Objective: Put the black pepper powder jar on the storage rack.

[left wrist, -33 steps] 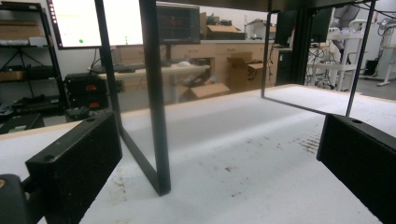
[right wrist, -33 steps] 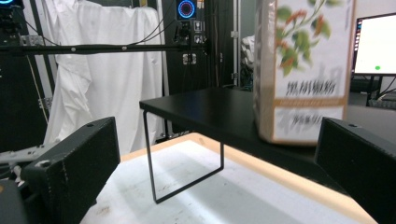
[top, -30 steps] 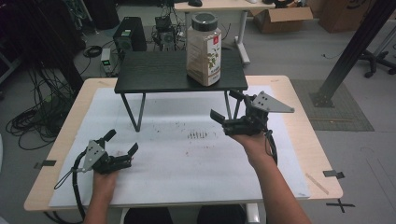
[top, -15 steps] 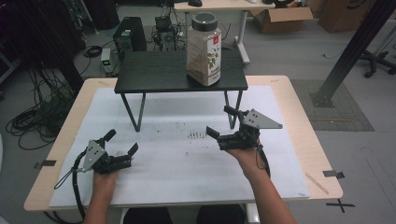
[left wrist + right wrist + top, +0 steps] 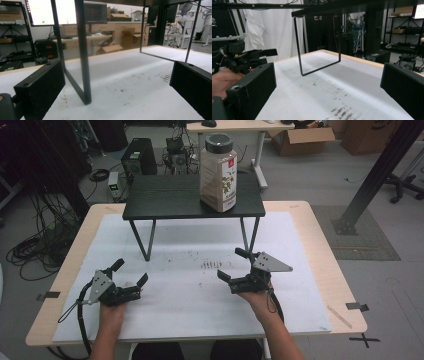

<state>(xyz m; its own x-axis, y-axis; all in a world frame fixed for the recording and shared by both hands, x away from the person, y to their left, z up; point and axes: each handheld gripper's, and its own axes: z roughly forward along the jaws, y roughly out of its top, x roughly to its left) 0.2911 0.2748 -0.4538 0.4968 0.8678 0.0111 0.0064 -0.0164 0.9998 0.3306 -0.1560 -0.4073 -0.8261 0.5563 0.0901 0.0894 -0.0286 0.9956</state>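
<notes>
White sheeting covers my wooden tabletop (image 5: pixel 320 235), speckled with brown marks near the middle. Around it the room holds cables, shelving and cardboard boxes. A black stand (image 5: pixel 192 196) sits at the far side, carrying a spice jar (image 5: pixel 218 172). My right gripper (image 5: pixel 238 266) and left gripper (image 5: pixel 130 272) rest low on the sheet, well apart, both wide open, holding nothing.

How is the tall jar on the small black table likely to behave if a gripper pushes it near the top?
The jar stands tall and narrow, so a high push would probably tip it rather than slide it. It sits near the front edge of the small black table, so it might fall off. It looks mostly full, so likely fairly heavy, and its smooth sides could be slippery.
</notes>
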